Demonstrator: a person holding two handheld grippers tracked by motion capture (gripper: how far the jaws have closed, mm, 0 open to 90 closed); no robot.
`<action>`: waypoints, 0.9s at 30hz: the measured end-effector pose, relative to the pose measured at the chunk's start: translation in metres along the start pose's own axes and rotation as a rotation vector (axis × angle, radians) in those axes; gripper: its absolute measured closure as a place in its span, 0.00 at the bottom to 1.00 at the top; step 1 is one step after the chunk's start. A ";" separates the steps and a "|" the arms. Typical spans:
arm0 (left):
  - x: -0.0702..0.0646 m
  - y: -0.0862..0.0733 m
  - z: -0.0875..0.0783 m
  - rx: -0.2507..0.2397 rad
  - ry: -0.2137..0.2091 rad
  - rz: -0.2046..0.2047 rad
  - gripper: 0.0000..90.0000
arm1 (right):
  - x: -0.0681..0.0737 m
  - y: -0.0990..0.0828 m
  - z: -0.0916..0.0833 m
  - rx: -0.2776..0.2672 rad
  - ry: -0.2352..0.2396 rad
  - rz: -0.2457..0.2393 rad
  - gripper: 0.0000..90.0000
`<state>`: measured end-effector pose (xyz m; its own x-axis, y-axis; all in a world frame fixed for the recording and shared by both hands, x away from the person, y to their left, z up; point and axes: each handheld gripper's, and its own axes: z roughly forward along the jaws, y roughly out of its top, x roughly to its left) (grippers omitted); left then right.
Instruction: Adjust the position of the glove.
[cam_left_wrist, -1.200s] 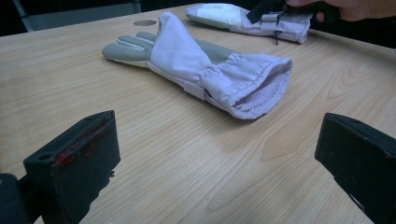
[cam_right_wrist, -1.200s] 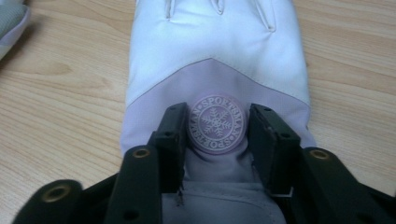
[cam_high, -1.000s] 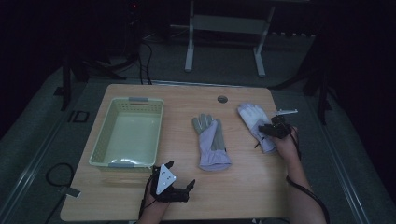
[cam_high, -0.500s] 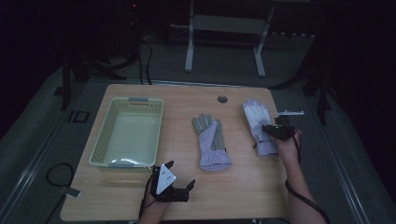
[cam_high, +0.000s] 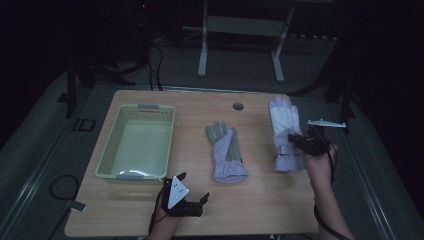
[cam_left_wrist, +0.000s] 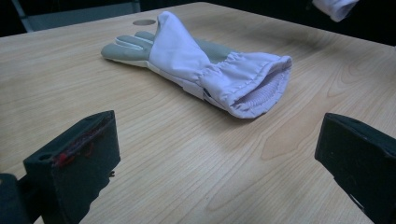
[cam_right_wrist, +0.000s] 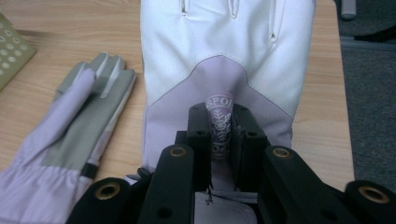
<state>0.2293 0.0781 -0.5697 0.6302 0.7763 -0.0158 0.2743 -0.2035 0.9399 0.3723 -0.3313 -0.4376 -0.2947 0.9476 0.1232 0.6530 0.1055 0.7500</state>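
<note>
My right gripper (cam_right_wrist: 219, 135) has just been closing its jaws, and they now pinch a fold of the white and lilac fabric work glove (cam_right_wrist: 224, 60) at the printed patch on its back. In the high view that glove (cam_high: 285, 131) sits at the right side of the light wooden table (cam_high: 260, 210), cuff end raised off the top, fingers pointing away from me. My left gripper (cam_left_wrist: 219, 168) has its jaws spread wide with only bare tabletop between them; in the high view it (cam_high: 187, 200) rests near the front edge. Ahead of it, apart from it, lies the second glove, grey-palmed with a lilac gathered cuff (cam_left_wrist: 205, 70), flat near the table's middle (cam_high: 226, 152). Left of that stands the pale green perforated plastic basket (cam_high: 107, 155).
</note>
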 end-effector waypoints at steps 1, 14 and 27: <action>0.000 0.000 0.000 0.000 0.000 0.000 0.00 | 0.002 -0.002 -0.004 -0.008 0.003 0.006 0.89; -0.001 0.000 0.000 0.000 -0.001 0.009 0.00 | 0.023 -0.044 0.021 0.043 -0.040 0.071 0.88; -0.001 0.000 0.000 0.000 -0.003 0.012 0.00 | 0.015 -0.060 0.070 0.116 -0.135 0.108 0.81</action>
<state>0.2284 0.0773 -0.5697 0.6355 0.7721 -0.0051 0.2666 -0.2132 0.9399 0.3775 -0.3019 -0.5262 -0.1273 0.9862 0.1054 0.7538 0.0272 0.6565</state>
